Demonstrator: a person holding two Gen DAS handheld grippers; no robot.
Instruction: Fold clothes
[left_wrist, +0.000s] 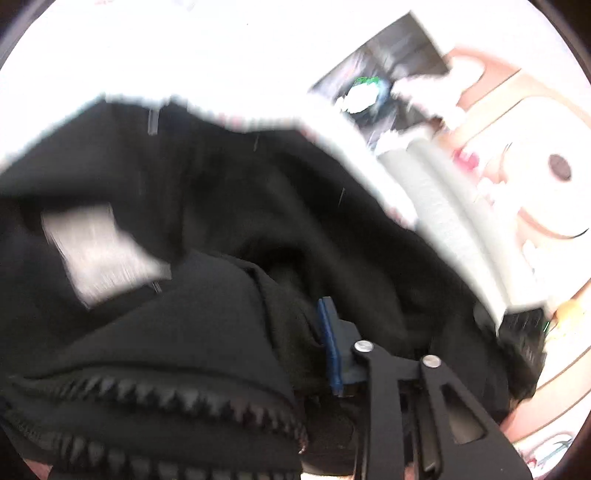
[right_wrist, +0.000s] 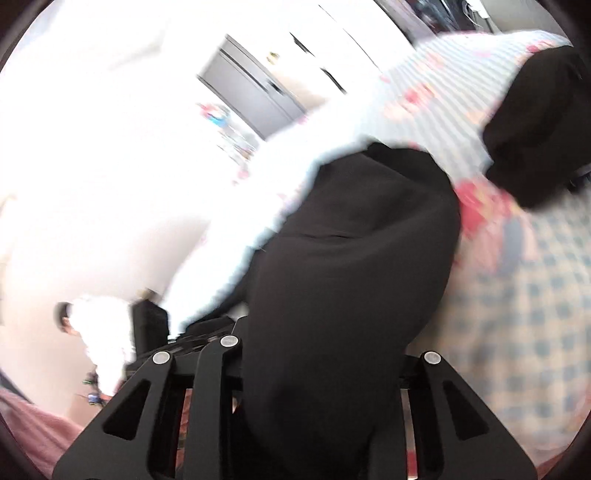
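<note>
A black garment (left_wrist: 229, 206) with a coarse zipper (left_wrist: 155, 398) and a pale label (left_wrist: 99, 251) fills the left wrist view, bunched and blurred. My left gripper (left_wrist: 295, 332) is shut on a fold of it. The cloth presses against the blue pad (left_wrist: 330, 343) of one finger, and the other finger is hidden under fabric. In the right wrist view a stretch of the black garment (right_wrist: 351, 258) runs up from between the jaws of my right gripper (right_wrist: 325, 325). That cloth covers both fingertips. Another black bulk (right_wrist: 543, 122) lies at the upper right on the bed.
The bed cover (right_wrist: 517, 295) has blue checks and red flowers. A white ribbed bolster (left_wrist: 443, 221) and a cream cushion with a smiling face (left_wrist: 535, 173) lie to the right. A grey cabinet (right_wrist: 255, 88) stands far back. A figure in white (right_wrist: 103, 332) is at the lower left.
</note>
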